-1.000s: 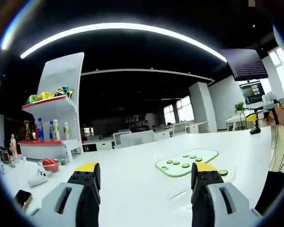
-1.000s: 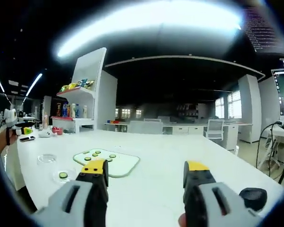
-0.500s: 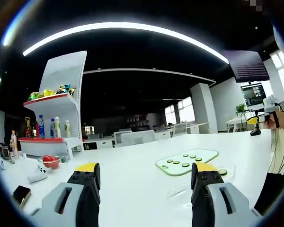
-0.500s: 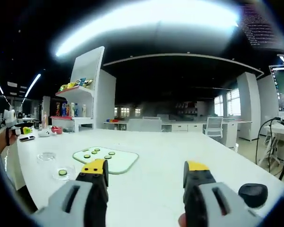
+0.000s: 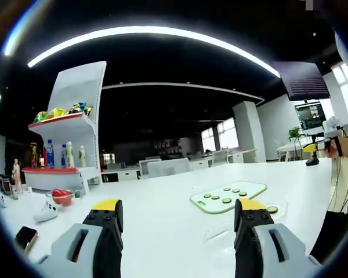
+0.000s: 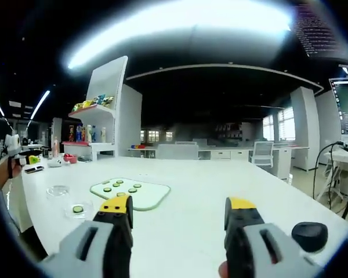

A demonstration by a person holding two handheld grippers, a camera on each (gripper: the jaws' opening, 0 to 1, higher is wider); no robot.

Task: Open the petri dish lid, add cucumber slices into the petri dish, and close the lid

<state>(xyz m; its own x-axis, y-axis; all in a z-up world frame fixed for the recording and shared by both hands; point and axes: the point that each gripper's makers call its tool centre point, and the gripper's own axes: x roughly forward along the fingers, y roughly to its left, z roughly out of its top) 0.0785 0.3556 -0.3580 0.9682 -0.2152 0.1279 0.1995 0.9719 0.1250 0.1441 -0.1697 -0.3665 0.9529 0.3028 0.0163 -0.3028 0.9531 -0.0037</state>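
1. In the left gripper view, the left gripper [image 5: 180, 217] is held above a long white table [image 5: 162, 231], its two yellow-tipped jaws spread wide with nothing between them.
2. In the right gripper view, the right gripper [image 6: 180, 215] is likewise held over the table, jaws spread apart and empty.
3. A pale green cutting board [image 5: 229, 197] is seen lying flat on the table, right of centre in the left gripper view; several cucumber slices [image 5: 227, 201] are laid out on it.
4. In the right gripper view the same board [image 6: 130, 193] is seen left of centre, beyond the left jaw.
5. A clear petri dish [image 6: 78, 209] with one cucumber slice in it is seen on the table, near the board on its left and nearer side in the right gripper view.
6. A second clear round dish piece [image 6: 58, 190] is seen lying apart from it, farther left; whether it is the lid cannot be told.
7. In the left gripper view the dish with the slice [image 5: 272, 209] is seen just right of the right jaw.
8. A white shelf unit [image 5: 69, 139] with bottles and packets is seen at the far left end.
9. A dark rounded object [image 6: 309, 236] is seen resting on the table at the near right of the right gripper view.
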